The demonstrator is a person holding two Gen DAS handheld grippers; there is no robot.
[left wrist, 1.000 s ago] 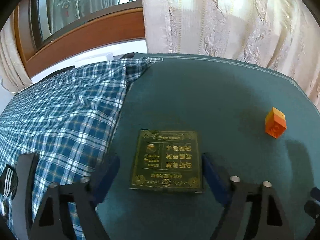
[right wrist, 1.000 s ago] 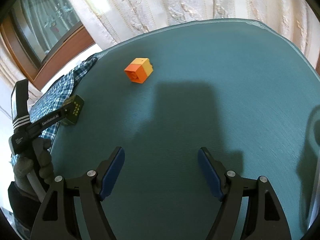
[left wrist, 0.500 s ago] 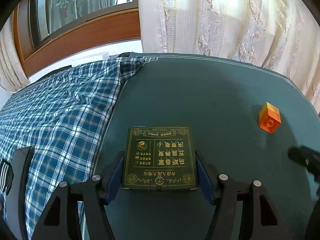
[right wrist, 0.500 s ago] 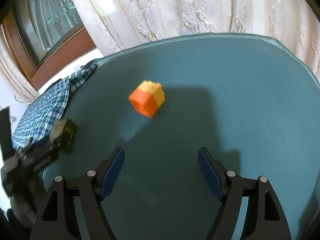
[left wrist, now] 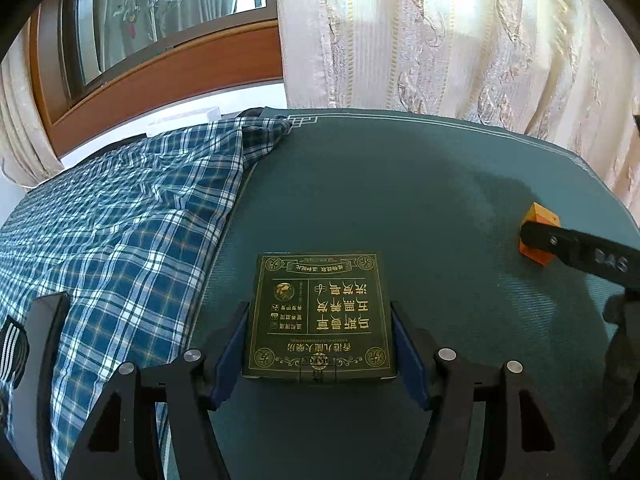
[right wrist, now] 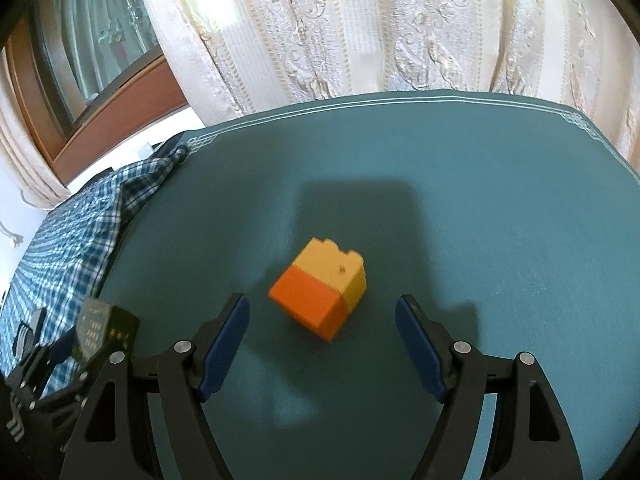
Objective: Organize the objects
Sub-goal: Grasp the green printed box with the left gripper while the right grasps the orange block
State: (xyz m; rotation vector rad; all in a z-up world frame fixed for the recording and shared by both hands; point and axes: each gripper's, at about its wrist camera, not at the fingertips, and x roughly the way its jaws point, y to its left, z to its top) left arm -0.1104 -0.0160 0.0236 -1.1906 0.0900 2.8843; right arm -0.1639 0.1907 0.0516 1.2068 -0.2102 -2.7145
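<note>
A flat dark green box with gold print (left wrist: 320, 314) lies on the teal table (left wrist: 400, 184). My left gripper (left wrist: 319, 344) is shut on the box's two sides. An orange and yellow toy block (right wrist: 320, 298) lies on the table in the right wrist view, just ahead of my right gripper (right wrist: 322, 330), which is open with its pads wide apart on either side of the block and not touching it. The block (left wrist: 538, 220) also shows at the right of the left wrist view, partly behind the right gripper's finger. The box (right wrist: 106, 330) shows at the lower left of the right wrist view.
A blue checked cloth (left wrist: 120, 232) covers the table's left side. Cream curtains (left wrist: 440, 40) hang right behind the far edge, with a wood-framed window (left wrist: 160, 52) at the left. The teal cloth has a white border line (right wrist: 400, 100) near its far edge.
My left gripper closed in on the green box and now grips its sides. My right gripper moved forward and left until the block sits just ahead of its open fingers.
</note>
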